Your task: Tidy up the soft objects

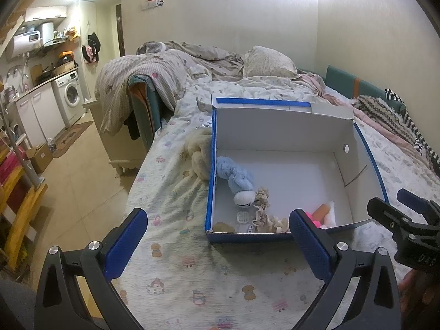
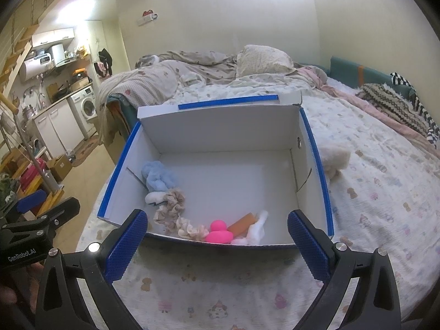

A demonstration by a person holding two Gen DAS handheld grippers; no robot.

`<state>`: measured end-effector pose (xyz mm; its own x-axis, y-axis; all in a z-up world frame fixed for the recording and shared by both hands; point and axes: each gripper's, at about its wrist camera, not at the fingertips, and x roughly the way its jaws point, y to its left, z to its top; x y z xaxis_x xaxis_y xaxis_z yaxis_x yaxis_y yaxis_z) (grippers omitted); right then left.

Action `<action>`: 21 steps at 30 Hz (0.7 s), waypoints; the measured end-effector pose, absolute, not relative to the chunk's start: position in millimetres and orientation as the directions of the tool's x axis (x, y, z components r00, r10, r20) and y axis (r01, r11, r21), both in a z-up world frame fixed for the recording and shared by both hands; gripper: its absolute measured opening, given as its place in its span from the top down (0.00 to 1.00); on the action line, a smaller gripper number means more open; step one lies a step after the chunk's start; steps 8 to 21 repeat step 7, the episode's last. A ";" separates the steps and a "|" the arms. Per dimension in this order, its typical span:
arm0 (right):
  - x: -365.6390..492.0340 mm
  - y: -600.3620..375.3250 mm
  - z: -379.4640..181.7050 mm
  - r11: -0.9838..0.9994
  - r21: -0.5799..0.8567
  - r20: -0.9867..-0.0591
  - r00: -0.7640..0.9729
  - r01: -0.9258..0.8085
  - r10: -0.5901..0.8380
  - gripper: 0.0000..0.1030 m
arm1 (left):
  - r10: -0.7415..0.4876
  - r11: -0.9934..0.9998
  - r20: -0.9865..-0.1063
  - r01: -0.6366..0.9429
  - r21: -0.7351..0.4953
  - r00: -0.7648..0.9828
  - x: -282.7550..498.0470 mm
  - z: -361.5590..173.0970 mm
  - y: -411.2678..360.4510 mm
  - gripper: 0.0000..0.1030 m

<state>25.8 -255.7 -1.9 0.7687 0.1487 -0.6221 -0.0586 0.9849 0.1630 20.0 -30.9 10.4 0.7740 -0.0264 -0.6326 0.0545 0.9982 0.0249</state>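
Currently: both grippers, left (image 1: 217, 243) & right (image 2: 217, 243), wide open, holding nothing; box (image 2: 319, 165) on bed (image 1: 192, 269) holds blue plush (image 2: 159, 177), scrunchies etc.; cream plush (image 1: 199, 154) lies outside against box wall — risk: grabbing it likely shoves/tips the light box.

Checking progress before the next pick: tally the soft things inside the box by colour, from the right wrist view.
Light blue plush: 1
Beige scrunchies: 2, as far as they can be told apart
Hot pink toy: 1
Orange roll: 1
White fluff: 1
Total: 6; the near wall may hide more.
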 end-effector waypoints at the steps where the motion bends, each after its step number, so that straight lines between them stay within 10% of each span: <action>1: 25.4 -256.5 -1.6 0.984 0.168 -0.620 0.770 -0.059 0.152 0.00 | -0.027 0.998 -0.634 0.052 0.021 0.773 20.2 11.0 -31.0 0.00; 21: 25.6 -259.4 -1.5 0.983 0.172 -0.620 0.769 -0.057 0.153 0.00 | -0.044 0.999 -0.636 0.054 -0.004 0.770 18.3 12.1 -29.2 0.00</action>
